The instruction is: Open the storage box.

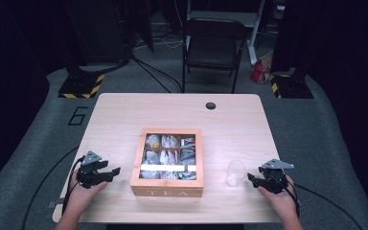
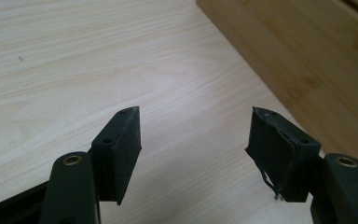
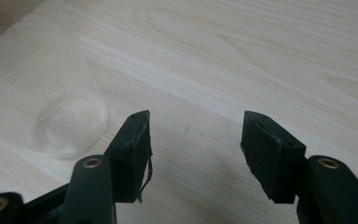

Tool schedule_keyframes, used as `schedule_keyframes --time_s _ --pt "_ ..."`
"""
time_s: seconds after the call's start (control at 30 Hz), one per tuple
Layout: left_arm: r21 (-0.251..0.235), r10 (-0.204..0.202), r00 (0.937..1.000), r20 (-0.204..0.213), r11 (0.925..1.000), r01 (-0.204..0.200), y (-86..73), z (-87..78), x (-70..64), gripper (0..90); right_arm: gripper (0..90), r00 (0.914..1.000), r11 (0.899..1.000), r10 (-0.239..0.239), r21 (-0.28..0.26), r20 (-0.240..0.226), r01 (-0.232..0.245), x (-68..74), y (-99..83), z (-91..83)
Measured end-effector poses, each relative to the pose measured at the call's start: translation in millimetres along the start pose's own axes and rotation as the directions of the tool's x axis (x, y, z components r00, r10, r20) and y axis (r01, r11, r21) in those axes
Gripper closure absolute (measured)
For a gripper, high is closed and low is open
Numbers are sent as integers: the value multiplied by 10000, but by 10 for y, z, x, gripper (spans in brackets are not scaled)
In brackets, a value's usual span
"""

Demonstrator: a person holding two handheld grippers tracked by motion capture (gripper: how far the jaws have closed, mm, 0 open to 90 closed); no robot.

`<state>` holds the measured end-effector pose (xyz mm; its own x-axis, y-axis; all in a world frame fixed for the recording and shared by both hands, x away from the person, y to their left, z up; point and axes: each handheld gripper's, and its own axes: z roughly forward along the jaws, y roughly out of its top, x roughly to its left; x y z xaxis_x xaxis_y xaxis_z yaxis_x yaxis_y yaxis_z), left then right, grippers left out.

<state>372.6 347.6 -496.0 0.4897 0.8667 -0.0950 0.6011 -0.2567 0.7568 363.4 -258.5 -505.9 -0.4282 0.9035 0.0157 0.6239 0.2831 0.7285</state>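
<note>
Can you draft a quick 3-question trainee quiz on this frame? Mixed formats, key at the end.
1. True or false: the left gripper is shut on a tea bag.
2. Which thing stands nearest the right gripper? A) the clear plastic cup B) the folding chair C) the round hole in the table
3. Fill in: the word on the front wall of the wooden box is ____.

Key:
1. False. Its jaws stand apart over bare table, holding nothing.
2. A. The cup stands upright between the box and the right gripper, whose jaws are also open.
3. TEA.
</note>
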Motion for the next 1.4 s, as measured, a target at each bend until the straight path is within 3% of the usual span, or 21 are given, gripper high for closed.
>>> schedule_keyframes --time_s 0.2,0.43,0.5,0.53,0.57,0.77,0.87,0.93,1.0,1.03,1.27,1.3,1.33,1.4 --pt "-81 658 9971 372 9978 -655 48 -112 -162 388 439 9997 9996 232 -158 30 -232 -21 1 -87" --pt "-275 1355 9876 798 9906 -1337 48 -278 -336 441 450 9998 9997 202 -134 91 -201 -26 6 -132" --pt "-474 1429 9858 883 9891 -1391 29 -321 -384 459 455 9996 9996 251 -166 90 -249 -27 6 -136" --pt "-344 1482 9832 1063 9888 -1454 22 -358 -397 468 457 9997 9996 241 -168 91 -240 -27 5 -138" --pt "-563 1473 9833 1071 9883 -1419 -10 -389 -435 485 463 9996 9996 254 -150 110 -252 -24 7 -145" --pt "-803 1494 9804 1283 9869 -1399 -52 -459 -481 507 466 9997 9997 230 -133 98 -229 -13 16 -149" --pt "-845 1506 9736 1717 9869 -1378 -77 -474 -536 514 466 9997 9996 221 -180 91 -220 0 18 -156" --pt "-856 1445 9731 1797 9877 -1308 -90 -474 -565 516 466 9997 9996 245 -167 90 -244 3 18 -158" --pt "-746 1627 9667 1974 9858 -1507 -98 -482 -586 524 466 9996 9996 257 -144 91 -255 8 16 -158" --pt "-882 1572 9681 1949 9859 -1424 -110 -470 -608 524 466 9996 9996 257 -144 91 -255 8 16 -158" --pt "-722 1757 9555 2369 9840 -1631 -133 -428 -681 545 466 9993 9992 374 -168 49 -373 11 12 -150" --pt "-804 1719 9559 2382 9843 -1569 -141 -414 -699 545 466 9993 9992 374 -168 49 -373 11 12 -150" --pt "-714 1839 9510 2484 9826 -1714 -141 -415 -704 546 466 9996 9996 271 -106 16 -271 3 8 -148" --pt "-720 1922 9491 2494 9811 -1798 -154 -397 -733 546 466 9996 9996 279 -84 23 -279 4 8 -146"
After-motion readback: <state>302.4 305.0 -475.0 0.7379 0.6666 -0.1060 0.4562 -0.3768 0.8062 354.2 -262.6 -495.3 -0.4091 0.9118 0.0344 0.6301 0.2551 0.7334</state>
